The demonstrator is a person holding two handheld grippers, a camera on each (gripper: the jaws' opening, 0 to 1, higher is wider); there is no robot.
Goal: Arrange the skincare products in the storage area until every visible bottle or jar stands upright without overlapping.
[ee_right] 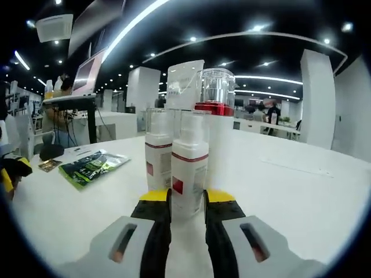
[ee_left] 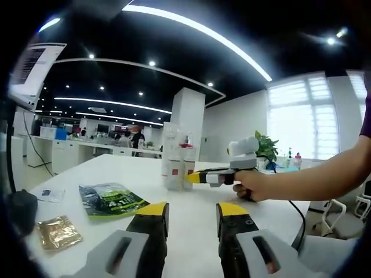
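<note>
On the white table [ee_right: 301, 191], the right gripper [ee_right: 186, 204] closes its yellow-tipped jaws around a white pump bottle with a red band [ee_right: 189, 168], steadying it upright among its clustered neighbours. The left gripper [ee_left: 192, 215] waits unclenched, holding nothing.

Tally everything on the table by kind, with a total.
Upright bottles: 3, counting the clear-capped, red-collared one behind; any further ones would be hidden.
Green pouch: 1
Gold sachet: 1
Clear packet: 1
Black object at table edge: 1
Total: 7
</note>
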